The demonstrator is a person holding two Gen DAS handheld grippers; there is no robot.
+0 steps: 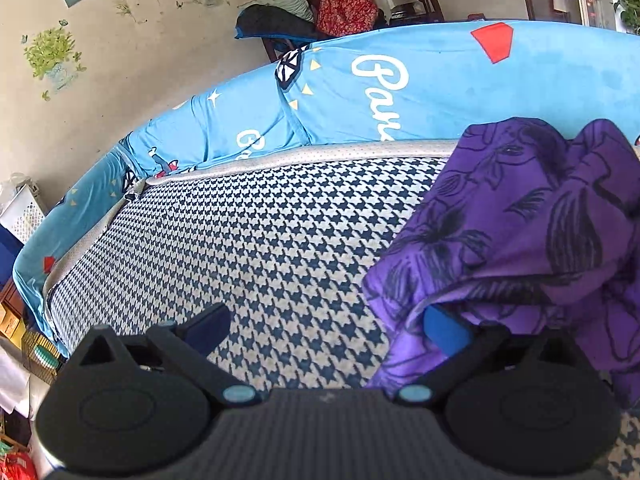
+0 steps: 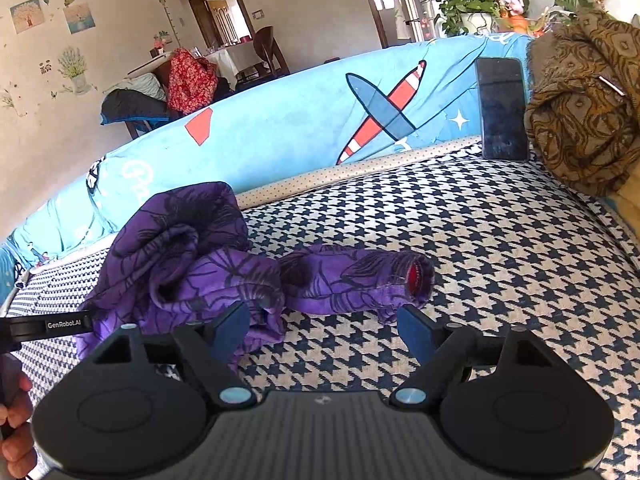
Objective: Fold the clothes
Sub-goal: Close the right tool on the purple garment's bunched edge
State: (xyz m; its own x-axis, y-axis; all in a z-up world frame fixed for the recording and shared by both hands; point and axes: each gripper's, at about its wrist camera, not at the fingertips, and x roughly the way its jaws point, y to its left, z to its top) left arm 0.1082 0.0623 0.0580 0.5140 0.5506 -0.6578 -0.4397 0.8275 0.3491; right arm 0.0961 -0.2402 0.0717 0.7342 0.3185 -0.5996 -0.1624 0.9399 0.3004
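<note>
A crumpled purple garment [image 2: 192,256] is seen on the houndstooth cushion [image 2: 500,240]. The right hand-held gripper [image 2: 324,332] is held open, its left finger against the cloth.

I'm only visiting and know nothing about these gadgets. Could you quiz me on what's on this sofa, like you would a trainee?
1. True or false: the purple floral garment is neatly folded.
2. What leans on the blue sofa cover beside the brown patterned bag? A) phone B) book C) remote
3. Which hand-held gripper has purple cloth draped over one finger?

Key: 1 false, it lies crumpled. 2 A, a dark phone. 3 the left hand-held gripper; the right hand-held gripper stands open.
</note>
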